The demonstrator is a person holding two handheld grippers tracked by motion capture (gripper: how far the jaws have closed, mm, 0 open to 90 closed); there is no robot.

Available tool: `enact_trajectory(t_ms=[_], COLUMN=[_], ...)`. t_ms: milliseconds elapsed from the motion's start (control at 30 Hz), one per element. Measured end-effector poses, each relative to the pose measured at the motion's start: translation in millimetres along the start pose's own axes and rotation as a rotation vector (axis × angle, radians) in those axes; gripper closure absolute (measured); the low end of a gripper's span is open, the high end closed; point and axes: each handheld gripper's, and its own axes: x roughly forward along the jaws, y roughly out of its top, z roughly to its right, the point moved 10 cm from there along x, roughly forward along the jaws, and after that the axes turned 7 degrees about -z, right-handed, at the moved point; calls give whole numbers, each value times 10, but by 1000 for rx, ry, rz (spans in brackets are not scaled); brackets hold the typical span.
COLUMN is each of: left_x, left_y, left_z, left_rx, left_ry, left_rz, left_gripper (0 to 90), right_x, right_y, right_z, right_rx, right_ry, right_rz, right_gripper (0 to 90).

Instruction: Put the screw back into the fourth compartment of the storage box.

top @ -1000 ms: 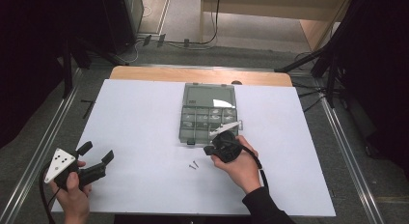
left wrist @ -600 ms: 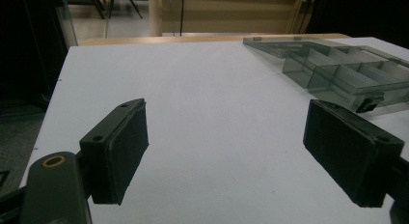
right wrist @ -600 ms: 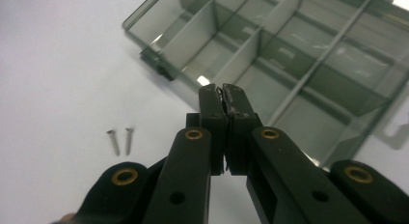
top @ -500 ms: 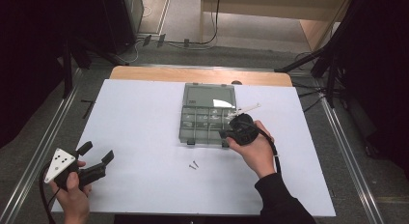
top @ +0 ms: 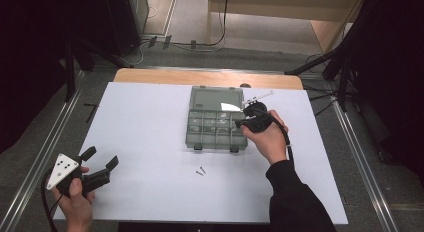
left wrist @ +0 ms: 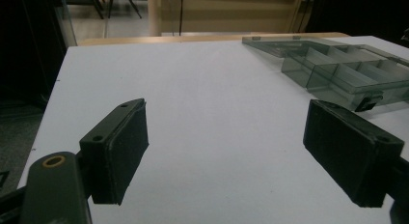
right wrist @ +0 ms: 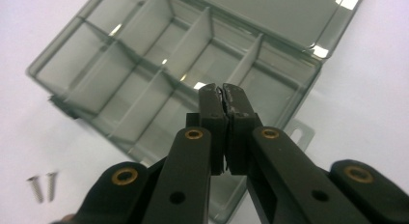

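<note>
The right tongs (top: 239,123) hang over the near right corner of the compartment box (top: 216,121), pressed together. In the right gripper view the right tongs (right wrist: 222,92) meet tip to tip above an inner compartment; whether anything is pinched there cannot be told. That view also shows two screws (right wrist: 42,186) lying side by side on the surface, behind and to one side of the tongs; from above, the screws (top: 201,170) sit just clear of the box's front edge. The left tongs (top: 100,160) rest near the front left corner of the white surface (top: 145,142), spread wide with nothing between them. The left gripper view shows bare surface ahead of the left tongs (left wrist: 226,151), the box (left wrist: 337,69) well off to one side.
</note>
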Motion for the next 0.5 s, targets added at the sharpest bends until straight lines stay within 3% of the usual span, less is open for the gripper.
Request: enact_trajectory(t_ms=[267,500], left_x=[7,6], left_y=[0,-4], left_z=[2,1], left_rx=[-1,-2], left_ry=[-1,0], left_rz=[2,-4], left_gripper=[163,163], right_x=[170,358], right_y=[86,87], right_z=[165,229], right_rx=[20,29], right_ry=[-48,-63], right_rz=[-63,-113], right_gripper=[900,900])
